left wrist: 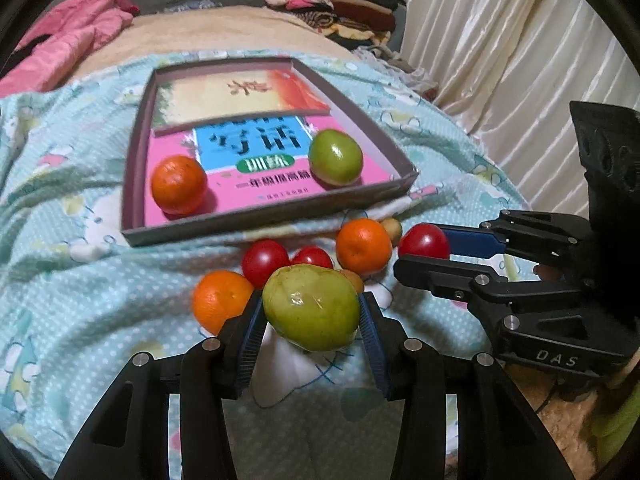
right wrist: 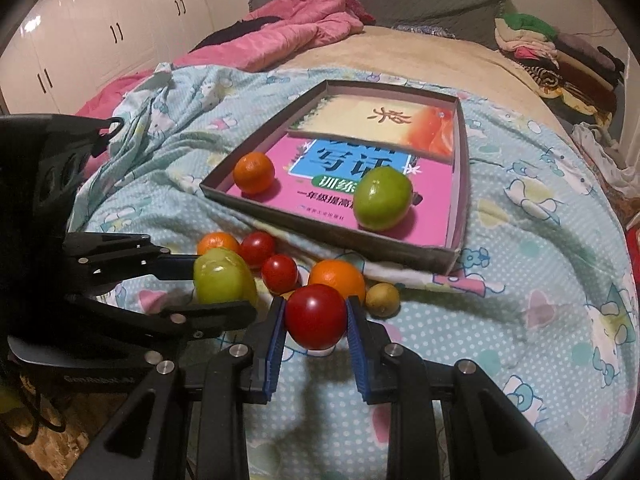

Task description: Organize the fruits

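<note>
Left wrist view, nearest first: left gripper (left wrist: 312,312) is clamped on a green fruit (left wrist: 312,306), blue pads pressing both flanks, fruit clear of the bedsheet (left wrist: 72,320) w/ its shadow underneath. Grip sits across the widest part, prob. so the round skin doesn't squirt out.

Right wrist view: right gripper (right wrist: 316,316) is clamped on a red tomato (right wrist: 316,316), jaws nearly together since it's small; it also hangs above the cloth.

Just beyond the fingers lies the loose pile, on the sheet at the near wall of the box: an orange (left wrist: 220,300), two red tomatoes (left wrist: 264,262) (left wrist: 312,258), another orange (left wrist: 363,245), a small brownish fruit (left wrist: 393,229). They bunch together bc the soft bedding dips there, I'd guess.

Further out, the shallow cardboard box (left wrist: 264,220) lies flat on the bed, books lining its floor. Already inside: one orange (left wrist: 179,185) near-left corner, one green fruit (left wrist: 335,157) near-right, well apart. Looks like sorting by kind, so the held green one likely belongs beside its twin; the tomato has no spot yet.

Far back: pink quilt (right wrist: 296,28), folded clothes stack (left wrist: 332,4), curtain (left wrist: 500,40).
</note>
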A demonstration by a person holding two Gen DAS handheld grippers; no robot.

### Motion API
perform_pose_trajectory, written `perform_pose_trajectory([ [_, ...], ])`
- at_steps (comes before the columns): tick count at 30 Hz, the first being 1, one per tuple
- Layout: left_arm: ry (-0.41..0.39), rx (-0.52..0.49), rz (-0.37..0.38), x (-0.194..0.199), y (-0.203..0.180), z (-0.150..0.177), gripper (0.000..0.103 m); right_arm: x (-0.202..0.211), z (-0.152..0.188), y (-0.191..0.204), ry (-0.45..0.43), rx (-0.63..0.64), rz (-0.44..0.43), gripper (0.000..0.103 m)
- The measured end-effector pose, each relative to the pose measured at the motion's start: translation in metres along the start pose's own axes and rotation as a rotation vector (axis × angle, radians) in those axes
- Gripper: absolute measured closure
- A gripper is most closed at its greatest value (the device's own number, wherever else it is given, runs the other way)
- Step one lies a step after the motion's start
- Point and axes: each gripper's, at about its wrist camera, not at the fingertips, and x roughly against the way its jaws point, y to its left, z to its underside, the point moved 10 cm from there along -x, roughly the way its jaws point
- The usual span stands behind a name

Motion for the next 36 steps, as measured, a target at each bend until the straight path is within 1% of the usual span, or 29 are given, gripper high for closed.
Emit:
perform_pose_trajectory([
  [4,-0.028,0.008,0.006,0.007,0.001,-0.006,0.055,0.003,-0.003,-0.003,-0.021,-0.021,-0.005,0.074],
  [9,-0.041,0.022,0.007,0.013,0.005,-0.009,0.055,0.009,-0.007,-0.005,-0.05,-0.037,-0.012,0.073],
  [13,-0.062,0.019,-0.015,0.017,0.008,-0.013,0.055,0.011,-0.011,-0.004,-0.071,-0.042,-0.017,0.074],
  [23,-0.125,0.065,-0.041,0.031,0.023,-0.023,0.055,0.023,-0.023,-0.007,-0.157,-0.078,-0.025,0.073],
  [30,-0.156,0.075,-0.05,0.037,0.027,-0.027,0.055,0.025,-0.026,-0.01,-0.175,-0.094,-0.02,0.073],
  [36,-0.198,0.071,-0.081,0.045,0.031,-0.032,0.055,0.03,-0.031,-0.018,-0.211,-0.116,-0.008,0.073],
])
